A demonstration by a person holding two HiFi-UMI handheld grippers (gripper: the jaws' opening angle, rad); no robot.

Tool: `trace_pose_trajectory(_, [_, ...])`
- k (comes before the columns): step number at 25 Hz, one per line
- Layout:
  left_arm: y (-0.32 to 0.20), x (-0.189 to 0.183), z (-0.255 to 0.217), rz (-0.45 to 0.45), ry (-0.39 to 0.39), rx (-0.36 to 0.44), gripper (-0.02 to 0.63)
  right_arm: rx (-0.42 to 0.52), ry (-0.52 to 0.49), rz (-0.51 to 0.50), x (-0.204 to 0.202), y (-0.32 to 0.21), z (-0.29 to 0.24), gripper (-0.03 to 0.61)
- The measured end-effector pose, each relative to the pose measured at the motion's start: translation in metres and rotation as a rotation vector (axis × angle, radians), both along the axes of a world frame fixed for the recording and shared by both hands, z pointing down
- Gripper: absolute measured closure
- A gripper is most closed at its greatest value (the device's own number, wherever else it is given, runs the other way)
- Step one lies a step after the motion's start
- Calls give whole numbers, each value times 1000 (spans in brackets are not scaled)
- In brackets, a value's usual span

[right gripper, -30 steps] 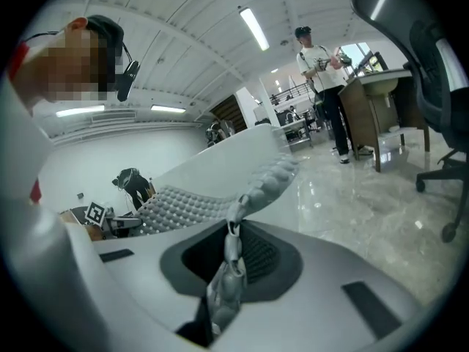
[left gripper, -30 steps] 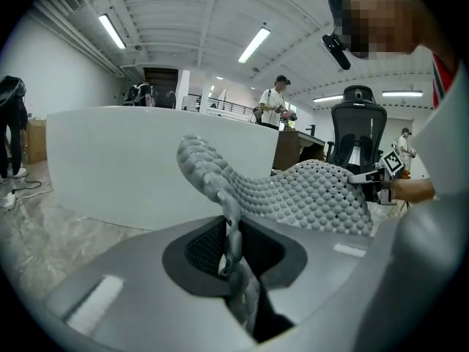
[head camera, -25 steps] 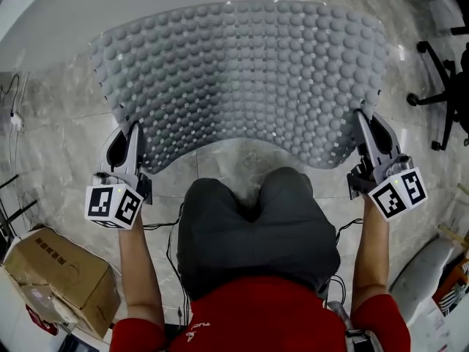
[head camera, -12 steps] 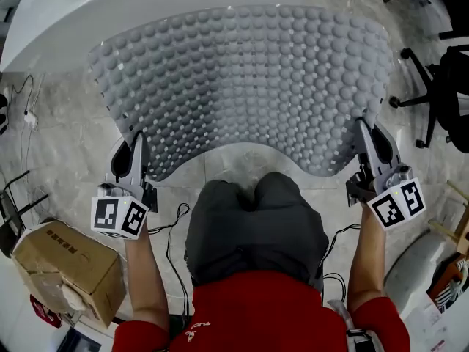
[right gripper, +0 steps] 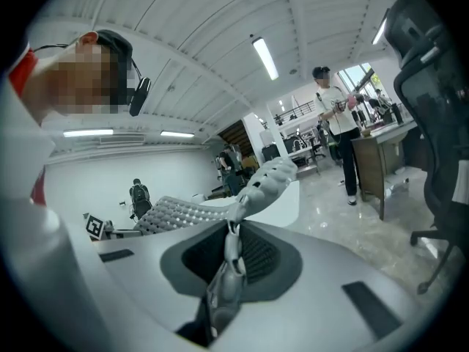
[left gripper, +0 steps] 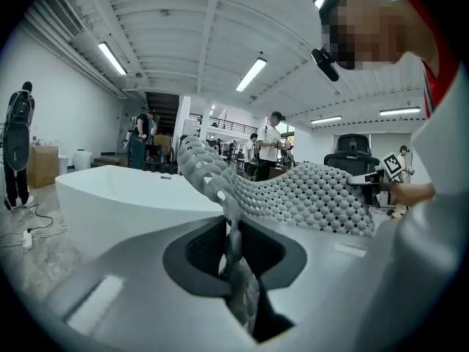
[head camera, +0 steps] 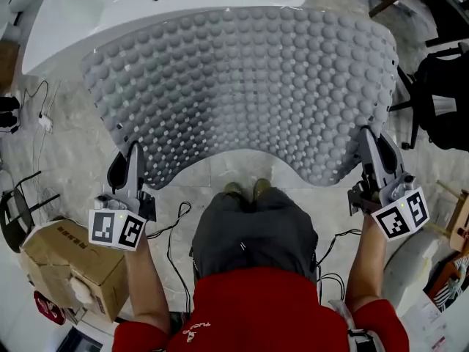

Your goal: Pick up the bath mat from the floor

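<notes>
The grey bath mat (head camera: 242,86), covered in round bumps, hangs off the floor, spread wide between both grippers. My left gripper (head camera: 133,156) is shut on its near left corner. My right gripper (head camera: 369,141) is shut on its near right corner. In the left gripper view the mat's edge (left gripper: 234,251) sits pinched between the jaws, and the mat (left gripper: 315,193) stretches away to the right. The right gripper view shows the other corner (right gripper: 229,266) clamped the same way, with the mat (right gripper: 179,213) running off to the left.
A white bathtub (head camera: 146,6) lies just beyond the mat. A cardboard box (head camera: 66,259) stands at my lower left, with cables (head camera: 37,116) on the marble floor. Black office chairs (head camera: 440,94) and a desk (right gripper: 381,160) are to the right. People stand in the background (right gripper: 333,123).
The view has risen and the person's legs have straightened, so feet now show. The mat stays held in both grippers and has moved toward the bathtub, which shows more.
</notes>
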State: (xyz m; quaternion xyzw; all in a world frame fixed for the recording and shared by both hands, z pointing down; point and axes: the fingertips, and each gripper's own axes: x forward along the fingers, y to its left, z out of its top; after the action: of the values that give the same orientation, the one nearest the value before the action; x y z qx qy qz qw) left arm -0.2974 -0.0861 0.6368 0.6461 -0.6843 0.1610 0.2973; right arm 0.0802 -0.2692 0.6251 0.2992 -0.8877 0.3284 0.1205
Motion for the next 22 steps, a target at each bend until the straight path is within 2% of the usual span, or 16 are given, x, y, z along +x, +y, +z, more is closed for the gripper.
trace_pose_trajectory(7, [-11,9,-24,-12,-2,25,561,16,-39,12,10,-8,-20,538])
trace_pose_trajectory(14, [-11,9,-25,-3,-32,31,561,-10,-106,21,15,-3,-4,538])
trace_pose_trajectory(18, [-9,8,-27,-6,-11,28,561,-16,-132,24,17,-4,-6,538])
trace_pose_trajectory(22, [0,4,-9,-33,11,43,561,19,-116,-23,8,-7,-4,538])
